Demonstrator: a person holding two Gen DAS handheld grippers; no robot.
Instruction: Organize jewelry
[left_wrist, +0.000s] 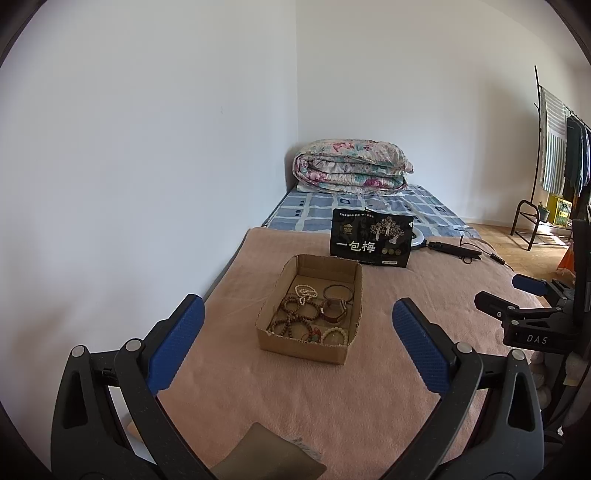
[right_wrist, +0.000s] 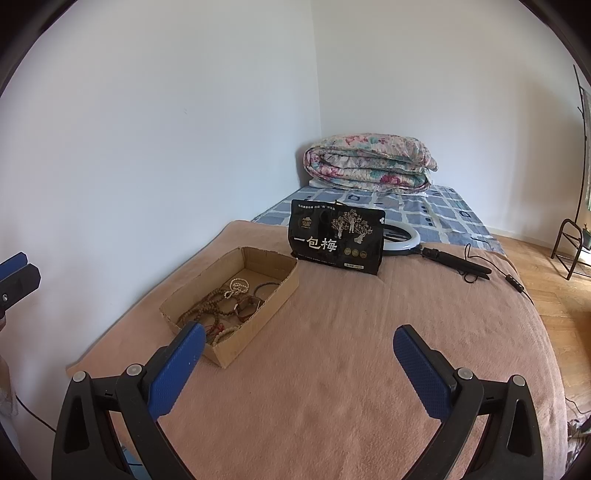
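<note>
A shallow cardboard box (left_wrist: 310, 314) is seen resting on a pink blanket (left_wrist: 424, 295) spread over the bed. Inside it the jewelry is heaped together: a white pearl strand (left_wrist: 306, 292) toward the far end, brown wooden bead bracelets (left_wrist: 295, 314) in the middle, a dark bangle (left_wrist: 338, 291) beside the pearls, a watch-like piece with a reddish band (left_wrist: 334, 309), and a pale bead bracelet (left_wrist: 335, 335) at the near corner. The left gripper (left_wrist: 299, 325) is held above the blanket just short of the box, its blue-padded fingers (left_wrist: 177, 343) spread wide with nothing between them. The right gripper (right_wrist: 299, 354) is likewise spread wide and empty, with the box lying just beyond its left finger. Behind the box a black snack bag (left_wrist: 371, 240) is propped upright (Chinese characters are printed on it), and a ring light (right_wrist: 404, 236) lies behind it. A folded floral quilt (left_wrist: 351, 166) is stacked at the far corner.
</note>
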